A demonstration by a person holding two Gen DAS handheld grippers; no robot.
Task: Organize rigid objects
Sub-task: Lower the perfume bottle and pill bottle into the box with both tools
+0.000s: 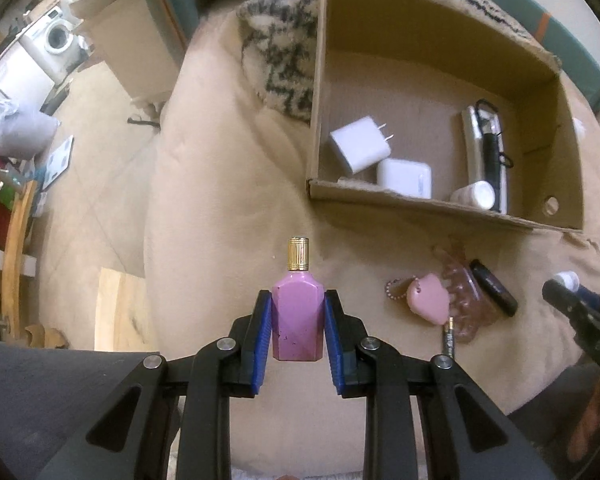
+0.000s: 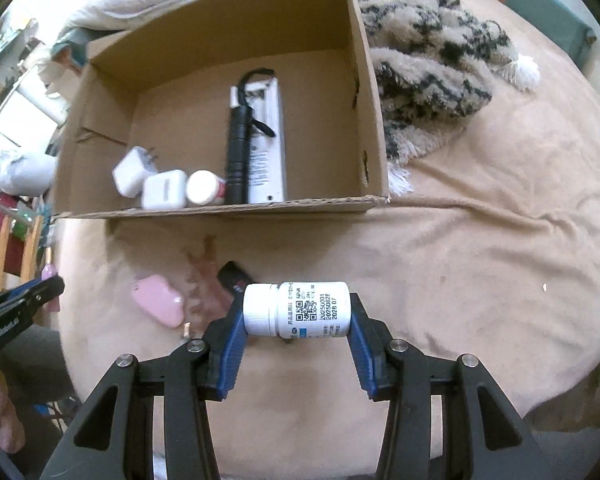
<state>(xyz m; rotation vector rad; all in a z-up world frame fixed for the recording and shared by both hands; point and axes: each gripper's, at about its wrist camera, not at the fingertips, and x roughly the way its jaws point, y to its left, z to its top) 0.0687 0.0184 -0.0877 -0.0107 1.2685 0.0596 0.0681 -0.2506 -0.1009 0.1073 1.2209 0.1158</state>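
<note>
My left gripper (image 1: 298,324) is closed on a pink bottle (image 1: 298,316), upright between the blue pads (image 1: 260,336), gold cap pointing away from me. My right gripper (image 2: 296,320) clamps a white pill bottle (image 2: 296,310) sideways, end to end, cap against the left pad. Both hang above the beige blanket (image 2: 480,272). Ahead sits an open box (image 2: 364,92) holding two white chargers (image 2: 146,184), a small white bottle (image 2: 202,188), a black flashlight (image 2: 238,148) and a white strip (image 2: 268,148)

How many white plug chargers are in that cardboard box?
2, side by side near the cardboard box's front wall: a pronged charger leftmost, a second charger right of it. Others may hide behind that wall.
</note>
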